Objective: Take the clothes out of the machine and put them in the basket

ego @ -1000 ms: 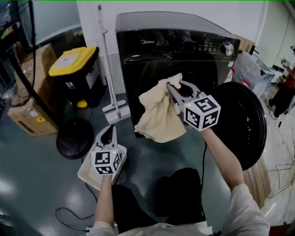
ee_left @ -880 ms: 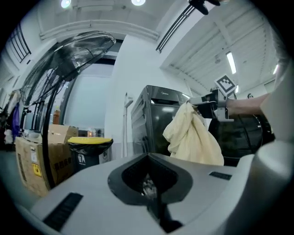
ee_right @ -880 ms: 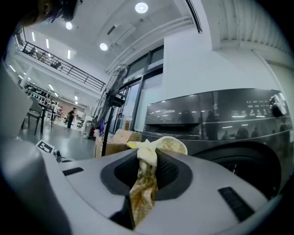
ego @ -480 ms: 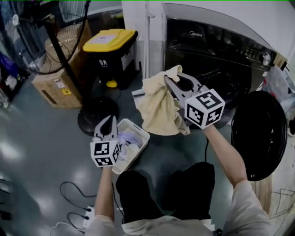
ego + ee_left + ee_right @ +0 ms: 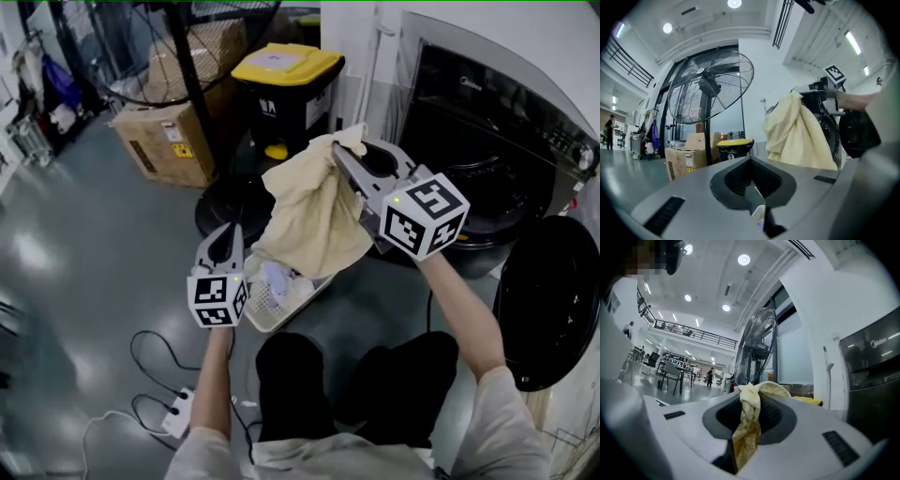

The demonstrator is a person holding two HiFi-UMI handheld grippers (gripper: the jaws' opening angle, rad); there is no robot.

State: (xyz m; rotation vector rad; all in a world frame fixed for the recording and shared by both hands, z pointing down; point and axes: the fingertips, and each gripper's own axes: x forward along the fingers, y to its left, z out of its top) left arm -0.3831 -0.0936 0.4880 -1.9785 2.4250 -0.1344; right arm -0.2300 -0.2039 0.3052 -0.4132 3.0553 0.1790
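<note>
Glossy grey floor runs from a black washing machine (image 5: 525, 122), its round door (image 5: 548, 300) swung open, past a yellow-lidded bin (image 5: 281, 89) to a cardboard box (image 5: 164, 141). On that floor sits a white basket (image 5: 272, 323) with pale clothes (image 5: 278, 278) already heaped inside. The right gripper (image 5: 336, 150) is clamped on a cream cloth (image 5: 314, 220), which hangs just above the basket. The left gripper (image 5: 231, 234) is beside the basket's near edge, its jaws closed together and empty.
</note>
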